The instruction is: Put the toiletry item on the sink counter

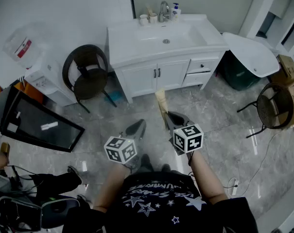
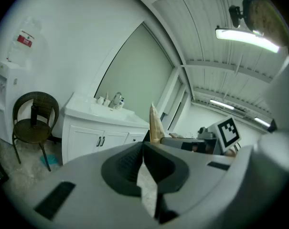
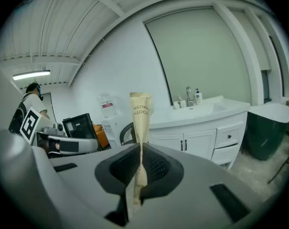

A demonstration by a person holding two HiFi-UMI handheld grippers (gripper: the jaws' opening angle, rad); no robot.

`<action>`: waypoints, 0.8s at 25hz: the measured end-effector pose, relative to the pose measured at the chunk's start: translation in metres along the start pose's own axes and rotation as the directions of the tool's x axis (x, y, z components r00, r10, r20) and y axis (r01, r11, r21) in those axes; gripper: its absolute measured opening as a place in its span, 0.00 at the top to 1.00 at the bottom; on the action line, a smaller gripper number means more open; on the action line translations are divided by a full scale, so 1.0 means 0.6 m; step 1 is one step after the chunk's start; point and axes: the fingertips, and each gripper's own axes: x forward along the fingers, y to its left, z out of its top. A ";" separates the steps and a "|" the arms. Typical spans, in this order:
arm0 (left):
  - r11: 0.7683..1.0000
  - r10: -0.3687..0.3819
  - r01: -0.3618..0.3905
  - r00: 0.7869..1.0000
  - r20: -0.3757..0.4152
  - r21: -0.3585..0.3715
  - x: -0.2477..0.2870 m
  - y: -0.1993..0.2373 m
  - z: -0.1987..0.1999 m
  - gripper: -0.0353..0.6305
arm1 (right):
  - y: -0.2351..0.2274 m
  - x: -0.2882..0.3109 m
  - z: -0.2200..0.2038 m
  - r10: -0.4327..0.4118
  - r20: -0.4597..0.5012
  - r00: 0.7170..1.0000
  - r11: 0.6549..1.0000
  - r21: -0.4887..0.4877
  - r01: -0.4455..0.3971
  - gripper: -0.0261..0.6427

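A tan paper toothbrush pack (image 3: 140, 120) stands upright between the pads of my right gripper (image 3: 140, 162), which is shut on its lower part. In the head view the pack (image 1: 162, 105) rises from the right gripper (image 1: 168, 117) above the grey floor, a few steps short of the white sink counter (image 1: 132, 37). My left gripper (image 1: 140, 125) hovers beside it to the left, its jaws shut with nothing between them (image 2: 143, 149). The left gripper view also catches the pack (image 2: 155, 123) and the counter (image 2: 84, 111). In the right gripper view the counter (image 3: 216, 109) lies ahead to the right.
A faucet, cups and a pump bottle (image 1: 175, 9) stand at the counter's back edge. A dark wicker chair (image 1: 86, 74) and a water dispenser (image 1: 40, 69) sit left of the vanity. A black-framed panel (image 1: 40, 124) leans at left. Another chair (image 1: 274, 108), boxes and a cable are at right.
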 end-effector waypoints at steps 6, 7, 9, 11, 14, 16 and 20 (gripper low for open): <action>1.000 0.009 -0.009 1.000 0.010 0.007 -0.010 0.011 0.007 0.92 | 0.004 0.003 -0.011 -0.010 -0.017 1.000 1.000 0.008 0.010 0.93; 1.000 0.011 -0.011 1.000 0.010 0.007 -0.012 0.015 0.007 0.92 | 0.005 0.006 -0.012 -0.012 -0.019 1.000 1.000 0.008 0.012 0.93; 1.000 0.016 -0.016 1.000 0.010 0.006 -0.014 0.022 0.007 0.92 | 0.006 0.011 -0.015 -0.015 -0.027 1.000 1.000 0.011 0.015 0.93; 1.000 0.019 -0.020 1.000 0.012 0.007 -0.016 0.028 0.009 0.92 | 0.007 0.016 -0.020 -0.016 -0.038 0.999 1.000 0.016 0.016 0.93; 1.000 0.024 -0.024 1.000 0.014 0.010 -0.016 0.039 0.011 0.92 | 0.008 0.026 -0.028 -0.020 -0.052 0.998 1.000 0.019 0.021 0.93; 1.000 0.025 -0.025 1.000 0.013 0.013 -0.017 0.049 0.014 0.92 | 0.010 0.035 -0.031 -0.023 -0.059 0.998 0.999 0.022 0.025 0.93; 1.000 0.024 -0.024 1.000 0.002 0.013 -0.020 0.073 0.016 0.92 | 0.015 0.055 -0.033 -0.031 -0.066 0.997 0.999 0.033 0.033 0.93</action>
